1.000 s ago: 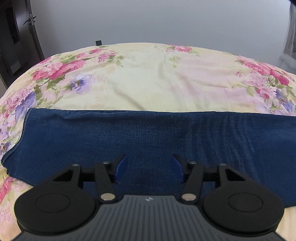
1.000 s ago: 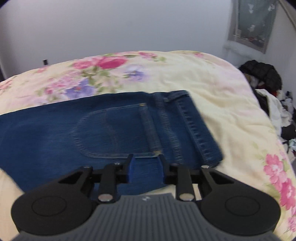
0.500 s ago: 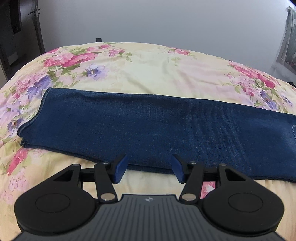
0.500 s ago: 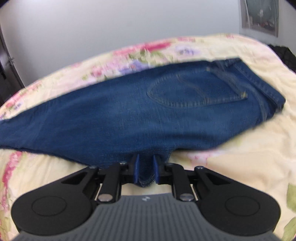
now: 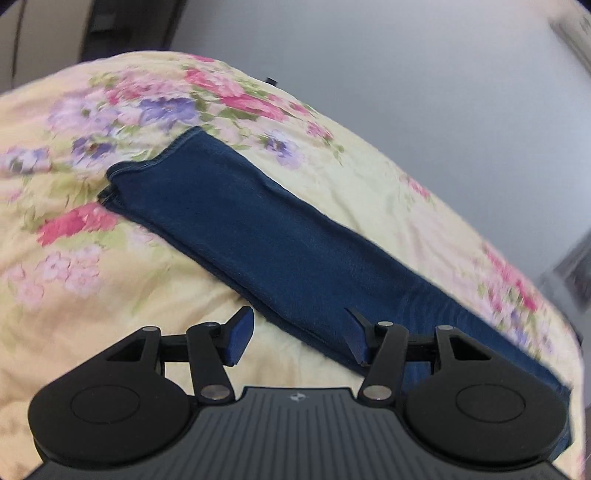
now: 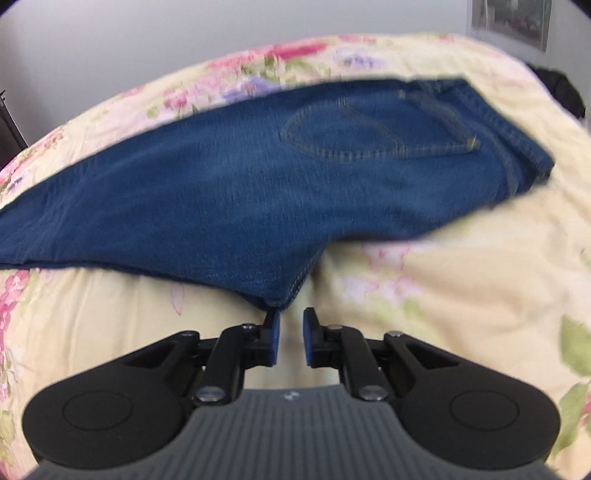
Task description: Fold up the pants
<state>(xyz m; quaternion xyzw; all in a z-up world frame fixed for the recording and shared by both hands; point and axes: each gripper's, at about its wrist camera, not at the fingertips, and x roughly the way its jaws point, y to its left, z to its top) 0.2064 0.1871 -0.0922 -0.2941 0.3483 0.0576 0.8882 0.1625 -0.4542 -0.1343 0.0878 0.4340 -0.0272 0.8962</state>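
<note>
Dark blue jeans [image 5: 266,236] lie folded lengthwise on a floral bedspread [image 5: 92,295]. In the left wrist view the leg part runs from the hem at upper left down to lower right. My left gripper [image 5: 299,338] is open and empty over the leg's near edge. In the right wrist view the jeans [image 6: 240,192] show the waistband and back pocket [image 6: 373,133] at upper right. The crotch point hangs toward my right gripper [image 6: 291,341], which is slightly open just below it, holding nothing.
The bed [image 6: 461,288] fills both views, with a grey wall behind. A dark doorway [image 5: 122,26] is at upper left in the left wrist view. A dark pile [image 6: 565,92] sits off the bed's right side.
My right gripper let go of the crotch edge, opened a little and pulled back. My left gripper swung left and tilted, so the leg now runs diagonally; it stayed open.
</note>
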